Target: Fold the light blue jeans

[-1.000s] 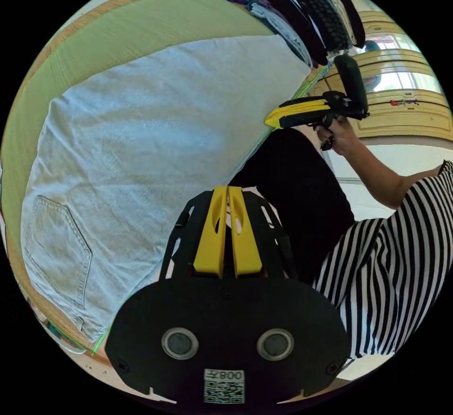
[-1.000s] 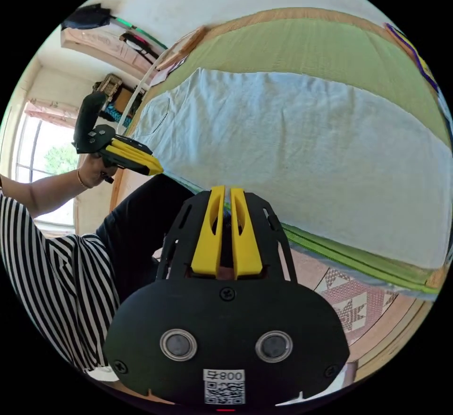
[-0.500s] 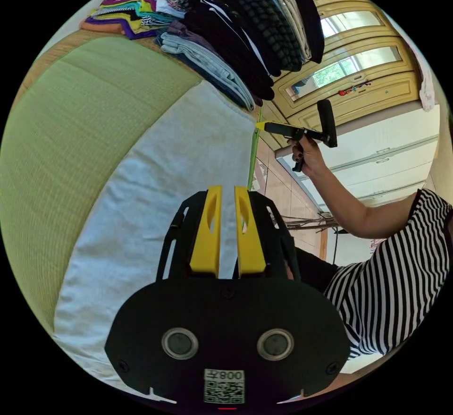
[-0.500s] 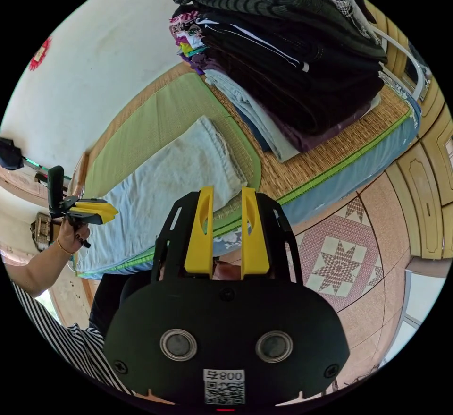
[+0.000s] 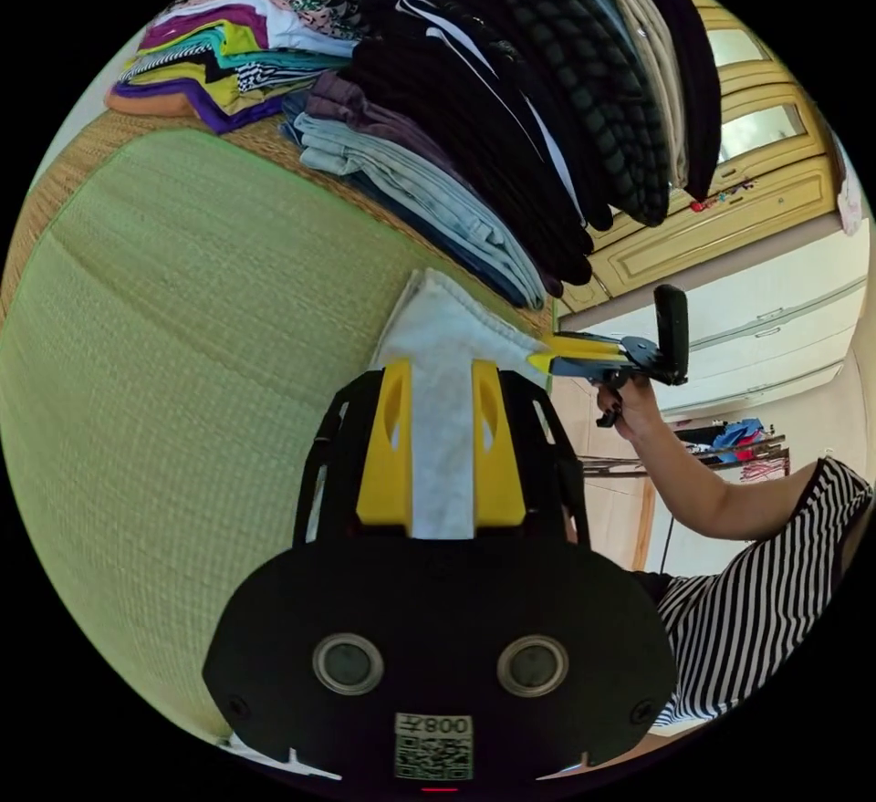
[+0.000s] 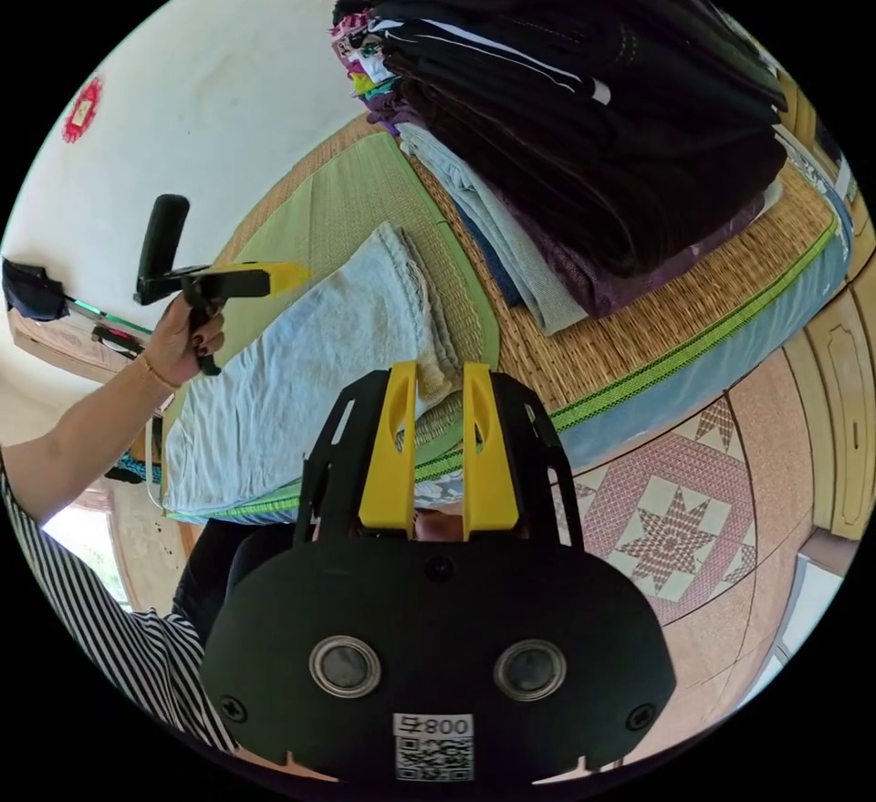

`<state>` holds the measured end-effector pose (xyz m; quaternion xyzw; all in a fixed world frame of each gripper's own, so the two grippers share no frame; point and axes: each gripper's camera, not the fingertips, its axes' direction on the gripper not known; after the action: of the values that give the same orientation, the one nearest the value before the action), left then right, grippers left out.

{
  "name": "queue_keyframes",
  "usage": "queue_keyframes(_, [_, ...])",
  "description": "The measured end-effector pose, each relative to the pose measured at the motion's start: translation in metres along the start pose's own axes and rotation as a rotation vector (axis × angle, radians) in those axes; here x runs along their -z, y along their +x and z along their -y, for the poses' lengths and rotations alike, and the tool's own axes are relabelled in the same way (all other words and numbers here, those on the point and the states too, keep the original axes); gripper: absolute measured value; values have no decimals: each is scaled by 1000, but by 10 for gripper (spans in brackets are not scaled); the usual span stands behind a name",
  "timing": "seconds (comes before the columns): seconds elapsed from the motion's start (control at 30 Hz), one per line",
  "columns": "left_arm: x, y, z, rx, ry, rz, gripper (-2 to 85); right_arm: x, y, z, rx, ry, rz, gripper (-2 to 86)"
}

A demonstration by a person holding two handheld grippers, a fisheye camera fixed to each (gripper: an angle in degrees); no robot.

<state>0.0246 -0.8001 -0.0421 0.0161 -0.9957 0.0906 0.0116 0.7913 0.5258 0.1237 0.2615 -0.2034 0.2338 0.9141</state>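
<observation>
Both claws have reached the jeans [image 6: 301, 355] hem, left claw [image 5: 441, 373] over it.

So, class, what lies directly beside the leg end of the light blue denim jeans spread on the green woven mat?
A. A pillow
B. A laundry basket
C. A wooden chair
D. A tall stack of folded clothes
D: the tall stack of folded clothes rises just past the hem of the light blue denim jeans on the green woven mat.

Bright, even daylight fills both fisheye views — colours read clean, shadows stay soft. The pale painted wall [image 6: 219, 90] is near washed out. Straight edges bow hard at the black circular rim; focus holds throughout.
</observation>
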Motion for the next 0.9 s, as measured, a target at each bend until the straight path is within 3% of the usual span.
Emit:
queue_keyframes(0.27, [-85,-18,66,-87,-119,160,99,5,-2,7,19,-3,2,80])
queue_keyframes(0.9, [-185,-12,112,-33,-124,140,28,17,9,27,-94,21,129,60])
